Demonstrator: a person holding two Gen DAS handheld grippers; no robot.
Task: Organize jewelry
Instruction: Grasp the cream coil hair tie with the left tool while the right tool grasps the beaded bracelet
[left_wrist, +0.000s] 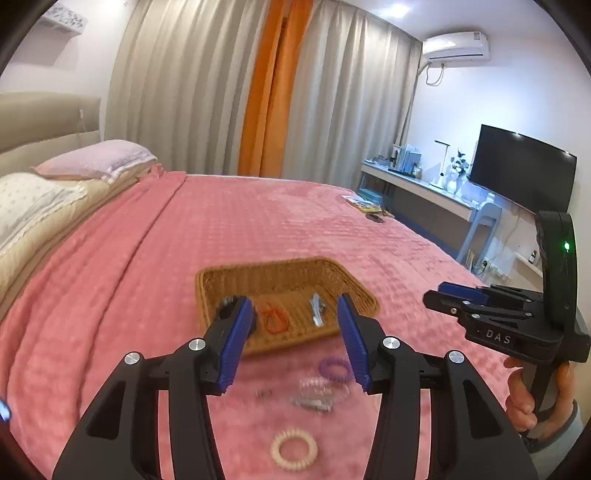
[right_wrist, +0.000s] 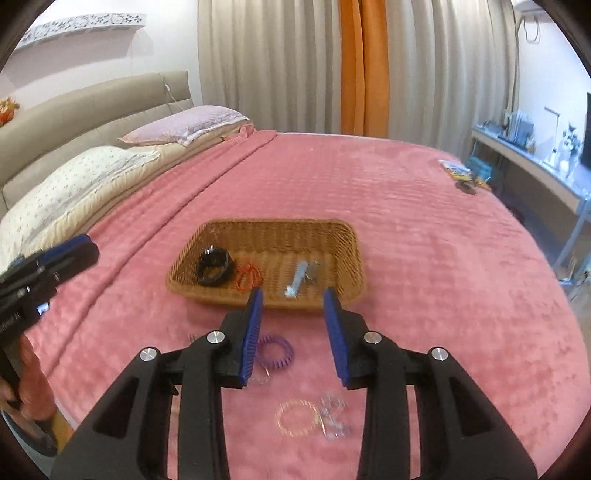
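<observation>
A wicker basket sits on the pink blanket. It holds a black ring, an orange hair tie and a light blue clip. In front of the basket lie a purple coil tie, a clear coil tie, a cream coil tie and a small clear clip. My left gripper hovers above these loose pieces, open and empty. My right gripper hangs beside it, also open with nothing between its blue pads.
Pillows and a beige headboard line the left side of the bed. Small packets lie at the far right edge. Past that edge stand a desk and a dark screen. A hand grips the right tool.
</observation>
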